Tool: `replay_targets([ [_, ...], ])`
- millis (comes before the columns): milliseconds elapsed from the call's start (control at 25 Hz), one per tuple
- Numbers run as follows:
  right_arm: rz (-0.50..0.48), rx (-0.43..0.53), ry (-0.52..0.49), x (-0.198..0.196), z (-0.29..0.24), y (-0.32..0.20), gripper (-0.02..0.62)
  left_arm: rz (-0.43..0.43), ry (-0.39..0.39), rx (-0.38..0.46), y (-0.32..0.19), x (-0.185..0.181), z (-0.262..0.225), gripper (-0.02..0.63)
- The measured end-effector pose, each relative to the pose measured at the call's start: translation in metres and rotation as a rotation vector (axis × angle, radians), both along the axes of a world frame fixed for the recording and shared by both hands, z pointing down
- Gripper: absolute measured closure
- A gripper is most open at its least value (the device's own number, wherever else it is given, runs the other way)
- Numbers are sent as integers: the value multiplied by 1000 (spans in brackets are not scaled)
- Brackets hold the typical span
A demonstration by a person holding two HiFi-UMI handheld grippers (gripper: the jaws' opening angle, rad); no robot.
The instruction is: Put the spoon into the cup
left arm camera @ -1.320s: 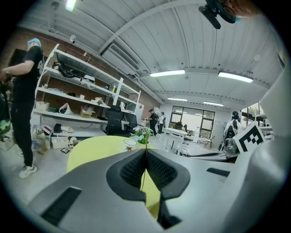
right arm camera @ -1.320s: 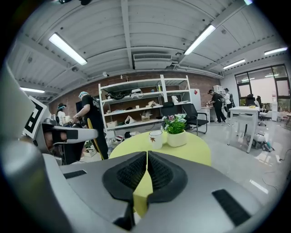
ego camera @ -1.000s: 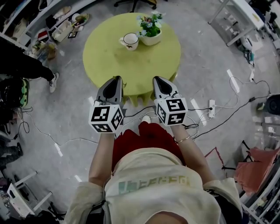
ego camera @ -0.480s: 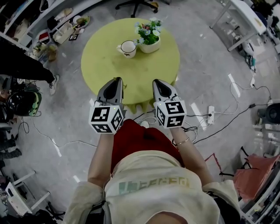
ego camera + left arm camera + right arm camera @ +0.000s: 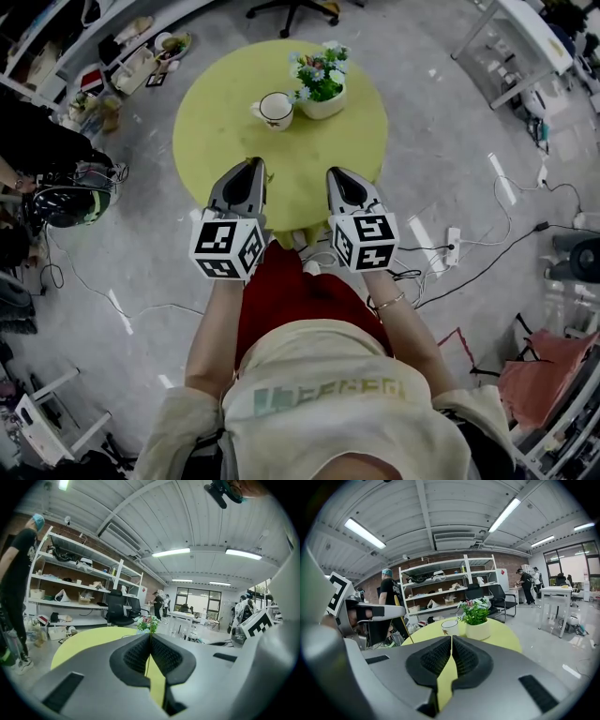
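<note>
A white cup [image 5: 275, 110] with a handle stands on the far part of the round yellow-green table [image 5: 234, 141], beside a white pot of flowers [image 5: 322, 89]. No spoon shows in any view. My left gripper [image 5: 255, 167] and right gripper [image 5: 336, 174] hover side by side over the table's near edge, both shut with nothing between the jaws. In the right gripper view the shut right gripper [image 5: 451, 638] points at the cup [image 5: 450, 626] and the flowers [image 5: 476, 616]. The left gripper [image 5: 150, 635] is aimed at the flowers [image 5: 149, 623].
Shelves with clutter [image 5: 122, 56] run along the upper left. A person in black [image 5: 47, 141] is at the left. Cables and a power strip [image 5: 454, 234] lie on the floor to the right. An office chair base [image 5: 291, 9] is beyond the table.
Both grippers have edged forward to the table's near rim, the left one slightly further. The person at the left has shifted.
</note>
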State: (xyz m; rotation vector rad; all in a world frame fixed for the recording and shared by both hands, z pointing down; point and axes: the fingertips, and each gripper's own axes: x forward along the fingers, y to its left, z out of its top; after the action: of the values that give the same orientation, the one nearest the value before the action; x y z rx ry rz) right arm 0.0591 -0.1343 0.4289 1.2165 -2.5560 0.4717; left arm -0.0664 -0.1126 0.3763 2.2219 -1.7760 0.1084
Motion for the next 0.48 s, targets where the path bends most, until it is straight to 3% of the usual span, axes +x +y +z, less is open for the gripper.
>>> replay_targets([
  [480, 29, -5, 13, -26, -1, -47, 558, 57, 15, 6, -63, -19, -5, 583],
])
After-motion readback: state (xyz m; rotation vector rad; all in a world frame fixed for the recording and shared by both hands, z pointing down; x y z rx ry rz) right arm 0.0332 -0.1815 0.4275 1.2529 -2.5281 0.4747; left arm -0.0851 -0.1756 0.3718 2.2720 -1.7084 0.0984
